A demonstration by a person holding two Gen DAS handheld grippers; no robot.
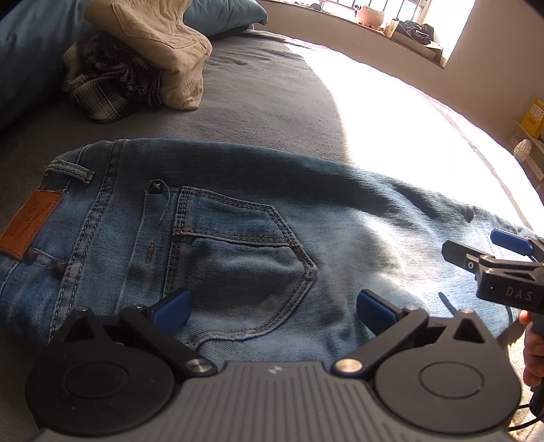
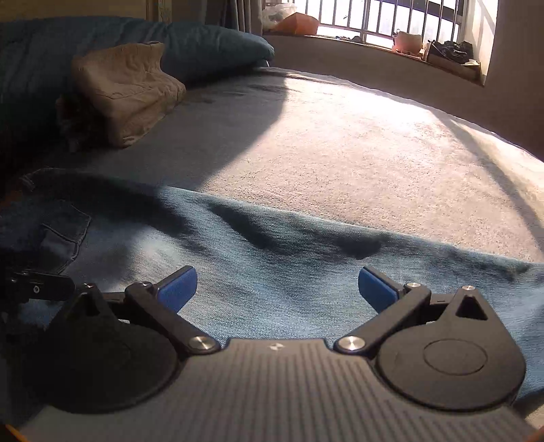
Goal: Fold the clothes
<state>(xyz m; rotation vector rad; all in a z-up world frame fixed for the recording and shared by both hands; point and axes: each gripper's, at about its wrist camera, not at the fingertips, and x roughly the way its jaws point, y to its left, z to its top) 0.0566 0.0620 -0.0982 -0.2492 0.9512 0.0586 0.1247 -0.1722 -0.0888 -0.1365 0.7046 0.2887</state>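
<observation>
At the far left of the bed (image 1: 265, 112) we see a crumpled plaid garment (image 1: 102, 81) with a folded beige garment (image 1: 163, 44) resting partly on top of it, and a blue pillow (image 1: 224, 13) behind them. Nearer to us, the jeans (image 1: 238, 231) lie flat across the grey bed cover, waistband to the left with its brown leather patch (image 1: 30, 221) and a belt loop (image 1: 68, 171), the back pocket (image 1: 238, 258) facing up, and the leg running off to the right into the sunlit part. Our left gripper (image 1: 272, 307) hovers just over the pocket area with its blue fingers (image 1: 173, 307) spread wide and nothing between them. Further right, our right gripper (image 2: 277, 289) is over the leg of the jeans (image 2: 272, 272), its fingers likewise wide apart and empty; in the left wrist view it shows at the right edge, held by a hand (image 1: 533, 353). Beyond the bed on the far right, a barred window (image 2: 374, 17) lets in strong light over a sill (image 2: 374, 44) with a few items on it.
</observation>
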